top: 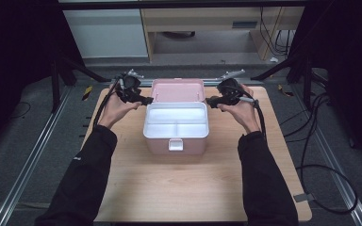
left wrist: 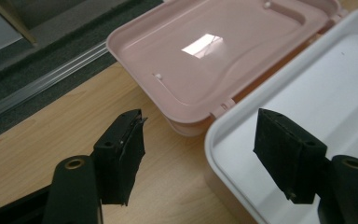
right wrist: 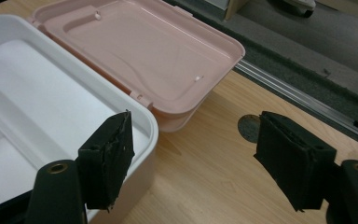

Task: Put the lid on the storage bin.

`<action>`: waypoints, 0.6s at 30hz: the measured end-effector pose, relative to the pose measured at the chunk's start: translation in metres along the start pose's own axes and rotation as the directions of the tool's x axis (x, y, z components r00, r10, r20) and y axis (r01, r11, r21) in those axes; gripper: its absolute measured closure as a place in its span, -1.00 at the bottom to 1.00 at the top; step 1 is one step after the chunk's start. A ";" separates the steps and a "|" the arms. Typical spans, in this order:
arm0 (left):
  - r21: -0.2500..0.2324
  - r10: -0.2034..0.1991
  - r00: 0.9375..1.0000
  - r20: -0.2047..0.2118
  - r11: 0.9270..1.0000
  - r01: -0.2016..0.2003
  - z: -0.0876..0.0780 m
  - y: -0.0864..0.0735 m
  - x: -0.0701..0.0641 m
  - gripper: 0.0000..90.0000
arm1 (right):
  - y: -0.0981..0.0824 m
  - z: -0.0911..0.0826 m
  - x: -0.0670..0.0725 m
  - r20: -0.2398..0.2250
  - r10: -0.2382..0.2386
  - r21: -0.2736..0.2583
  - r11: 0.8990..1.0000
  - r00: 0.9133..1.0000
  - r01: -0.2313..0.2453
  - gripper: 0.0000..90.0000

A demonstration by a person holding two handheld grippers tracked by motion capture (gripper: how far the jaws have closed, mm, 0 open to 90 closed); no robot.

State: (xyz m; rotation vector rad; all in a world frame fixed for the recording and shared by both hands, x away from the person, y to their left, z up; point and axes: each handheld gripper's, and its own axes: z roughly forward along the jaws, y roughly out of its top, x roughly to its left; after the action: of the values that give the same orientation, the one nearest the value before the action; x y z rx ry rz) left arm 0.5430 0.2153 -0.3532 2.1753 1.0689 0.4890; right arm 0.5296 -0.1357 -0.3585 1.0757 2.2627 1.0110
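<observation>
Pale wood bench (top: 193,188) carries my pink storage box (top: 175,141) at centre, lid (top: 177,90) thrown back flat so the white tray (top: 175,121) lies exposed. Left tongs (top: 145,100) and right tongs (top: 210,100) flank its rear corners, both gaping, holding nothing.

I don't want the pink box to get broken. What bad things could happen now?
1. The pink lid lies folded back, reaching to the table's far edge; a push on it might strain the hinge.
2. Each open gripper, left gripper and right gripper, straddles a back corner of the white tray. Lifting unevenly could tilt it.
3. A sideways bump could slide the box across the wooden table.
</observation>
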 end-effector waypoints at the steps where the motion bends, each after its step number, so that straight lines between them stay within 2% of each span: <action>1: -0.001 -0.008 1.000 -0.009 1.000 0.008 0.003 0.000 0.002 -0.30 | 0.000 0.003 -0.001 0.002 0.013 -0.011 1.000 1.000 -0.013 -0.39; 4: -0.007 -0.040 0.999 -0.006 0.999 0.040 0.010 -0.001 0.007 -0.31 | 0.002 0.010 -0.003 0.008 0.043 -0.037 0.998 0.999 -0.043 -0.38; 7: -0.023 -0.058 0.998 -0.006 0.998 0.058 0.017 0.000 0.010 -0.32 | 0.003 0.016 -0.004 0.029 0.056 -0.072 0.996 0.998 -0.053 -0.39; 11: -0.050 -0.090 0.996 0.004 0.995 0.090 0.027 0.000 0.013 -0.33 | 0.010 0.027 -0.003 0.027 0.059 -0.053 0.997 0.998 -0.058 -0.43; 13: -0.064 -0.114 0.993 0.013 0.991 0.115 0.033 0.000 0.016 -0.33 | 0.014 0.034 -0.002 0.037 0.063 -0.069 0.996 0.997 -0.060 -0.40; 15: -0.062 -0.123 0.992 0.022 0.990 0.124 0.039 -0.001 0.017 -0.34 | 0.014 0.041 -0.003 0.019 0.111 -0.105 0.989 0.994 -0.108 -0.36; 18: -0.049 -0.126 0.992 0.028 0.991 0.127 0.047 -0.004 0.020 -0.37 | 0.011 0.053 -0.006 0.003 0.149 -0.096 0.984 0.989 -0.148 -0.35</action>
State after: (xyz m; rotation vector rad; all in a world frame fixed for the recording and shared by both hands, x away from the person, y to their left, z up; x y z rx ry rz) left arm 0.5802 0.2140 -0.3888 2.0499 1.1599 0.4250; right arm 0.5730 -0.1132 -0.3834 1.2202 2.1285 1.1581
